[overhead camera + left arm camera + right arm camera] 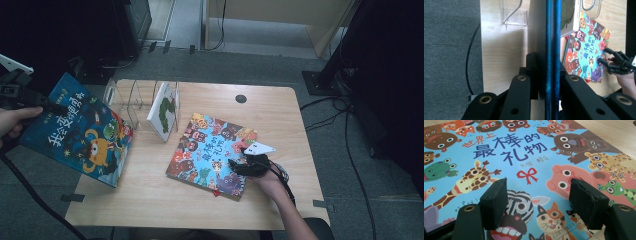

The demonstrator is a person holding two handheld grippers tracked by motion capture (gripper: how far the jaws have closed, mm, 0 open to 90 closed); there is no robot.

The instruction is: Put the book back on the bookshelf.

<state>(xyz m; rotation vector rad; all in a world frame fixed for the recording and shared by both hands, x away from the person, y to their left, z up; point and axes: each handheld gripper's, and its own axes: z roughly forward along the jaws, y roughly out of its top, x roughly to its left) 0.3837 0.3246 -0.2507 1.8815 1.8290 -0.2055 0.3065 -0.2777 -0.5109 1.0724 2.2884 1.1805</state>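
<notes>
The wooden table (150,195) carries 2 picture books and a clear wire book rack (131,100) at its 11 o'clock corner. A blue monster book (82,132), the largest item after the table, hangs tilted over the table's 9 o'clock edge, partly past it, with its upper left corner pinched in the left gripper (31,102); in the left gripper view the book's blue edge (551,50) runs straight up between the 2 black jaws, which are closed narrow on it. An animal-faces book (212,152) lies flat near the table's centre, slightly toward 4 o'clock, and a strip of red shows under its near edge. The right gripper (240,159) sits at that book's 3 o'clock edge with its jaws wide apart, and in the right gripper view both pads hover low over the cover (529,170) with nothing between them; whether they touch the cover I cannot tell. A white book with a green caterpillar (164,110) stands upright in the rack, just at 11 o'clock from the flat book. A small dark round hole (241,98) sits at the table's 1 o'clock.
</notes>
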